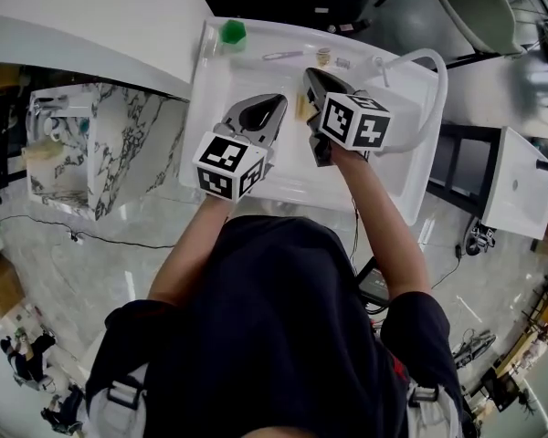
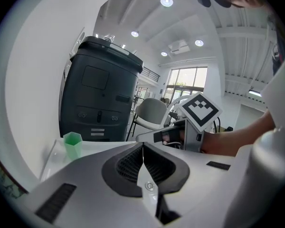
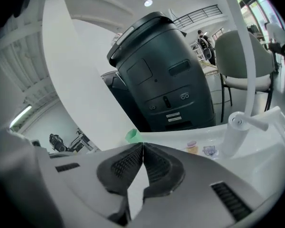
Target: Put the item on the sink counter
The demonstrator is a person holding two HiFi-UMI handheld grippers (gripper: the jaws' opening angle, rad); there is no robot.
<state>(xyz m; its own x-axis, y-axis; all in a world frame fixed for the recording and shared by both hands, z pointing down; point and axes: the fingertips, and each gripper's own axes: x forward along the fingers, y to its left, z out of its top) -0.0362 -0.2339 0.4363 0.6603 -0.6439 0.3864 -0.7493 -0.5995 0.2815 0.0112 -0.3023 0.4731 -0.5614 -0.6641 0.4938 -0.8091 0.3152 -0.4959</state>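
Left gripper (image 2: 143, 145) and right gripper (image 3: 142, 145) both closed; we hold them over the white sink (image 1: 283, 179), frame centre.

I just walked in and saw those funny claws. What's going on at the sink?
A person holds a two-jaw gripper in each hand above the white sink. The left gripper and the right gripper both have their jaws shut with nothing between them. A green plastic cup stands at the sink's back corner, and a small jar sits near the white curved faucet.
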